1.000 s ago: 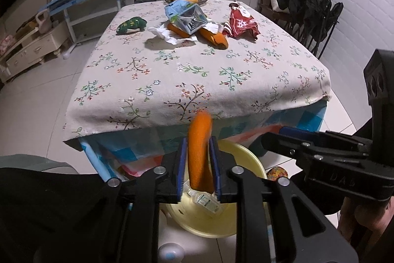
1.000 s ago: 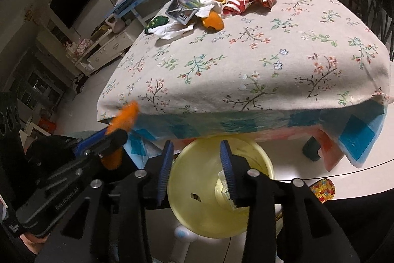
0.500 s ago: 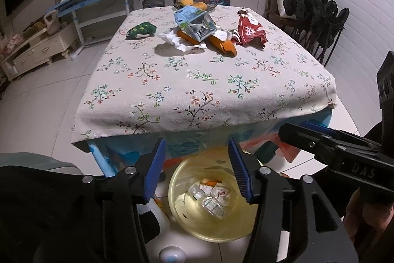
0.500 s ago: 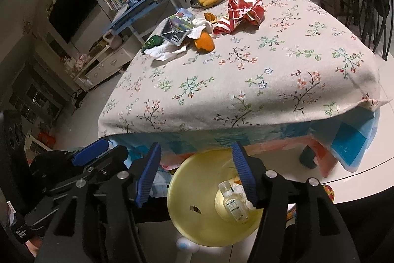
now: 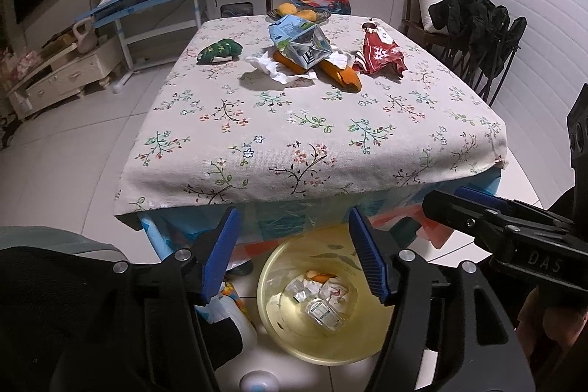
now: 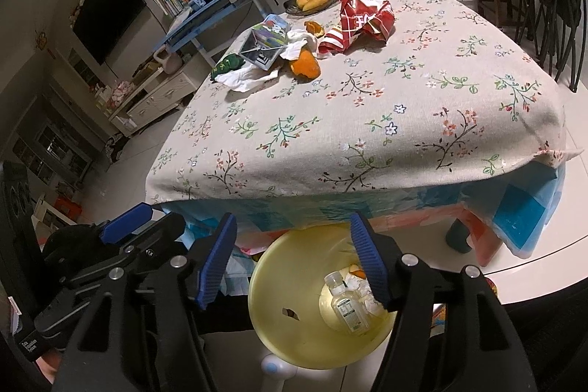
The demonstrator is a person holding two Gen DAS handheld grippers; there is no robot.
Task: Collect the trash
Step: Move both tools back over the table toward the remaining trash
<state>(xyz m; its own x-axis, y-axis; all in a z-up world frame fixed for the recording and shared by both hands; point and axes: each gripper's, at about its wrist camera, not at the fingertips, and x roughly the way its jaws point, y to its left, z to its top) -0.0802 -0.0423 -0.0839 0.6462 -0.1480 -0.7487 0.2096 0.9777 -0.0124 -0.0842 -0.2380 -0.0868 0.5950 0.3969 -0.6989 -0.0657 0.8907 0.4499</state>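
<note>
**Both grippers empty above the bin, the rest of the trash far across the table**

We hold the left gripper (image 5: pixel 294 252) and the right gripper (image 6: pixel 292 258) over the yellow bin (image 5: pixel 272 318). Their jaws have just been opening and stand spread, with nothing between them. The bin contains a small bottle (image 6: pixel 347 309), crumpled paper and orange peel. The remaining trash lies ahead at the table's far end: carton (image 5: pixel 299 41), tissue (image 5: pixel 273 68), orange peel (image 5: pixel 343 78), which lies slanting, and red wrapper (image 5: pixel 380 54), which we judge nearer the right gripper.

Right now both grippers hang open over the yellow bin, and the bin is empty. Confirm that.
Wrong on one count: the bin is not empty. The left wrist view shows a small bottle, crumpled paper and a bit of orange peel in it. The rest holds: the left gripper and right gripper hang open above it, nothing between their pads.
</note>
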